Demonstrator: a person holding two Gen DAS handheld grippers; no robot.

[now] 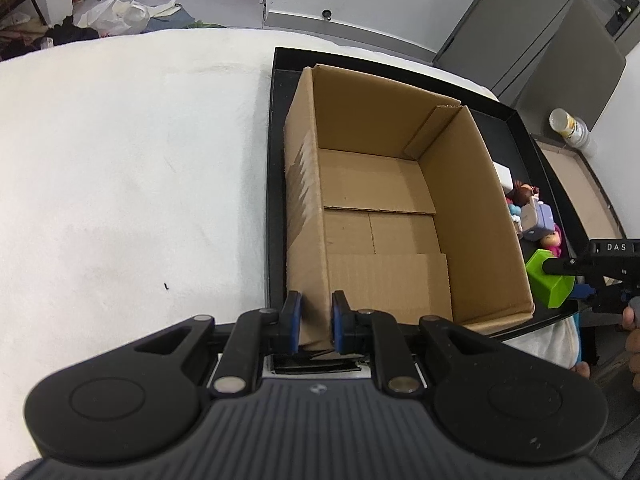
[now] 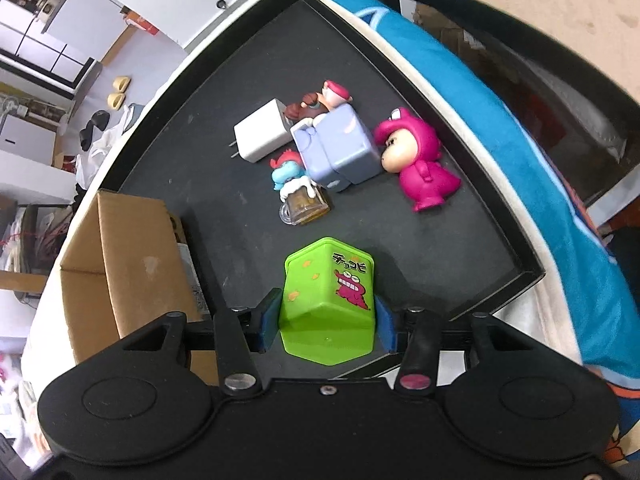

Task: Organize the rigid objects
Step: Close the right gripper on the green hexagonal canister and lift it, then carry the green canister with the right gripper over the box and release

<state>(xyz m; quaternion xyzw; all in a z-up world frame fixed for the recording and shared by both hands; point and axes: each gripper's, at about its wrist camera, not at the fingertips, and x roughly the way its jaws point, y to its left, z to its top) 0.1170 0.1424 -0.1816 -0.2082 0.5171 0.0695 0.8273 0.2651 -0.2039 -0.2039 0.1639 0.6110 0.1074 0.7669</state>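
Note:
An open, empty cardboard box [image 1: 384, 216] stands in a black tray [image 1: 276, 128]. My left gripper [image 1: 316, 320] is shut on the box's near left wall. My right gripper [image 2: 326, 320] is shut on a green hexagonal toy box [image 2: 328, 300], held just above the tray floor [image 2: 224, 92]; it also shows in the left wrist view [image 1: 550, 280]. Beyond it lie a white charger [image 2: 262, 134], a lilac cube figure [image 2: 340, 148], a pink figure [image 2: 420, 164], a blue figure with a beer mug [image 2: 300, 196] and a brown-haired figure [image 2: 316, 102].
The tray sits on a white cloth surface [image 1: 132, 168]. A blue blanket [image 2: 520, 128] lies right of the tray. The cardboard box [image 2: 120, 240] stands left of my right gripper. A can [image 1: 568, 126] and floor clutter lie beyond.

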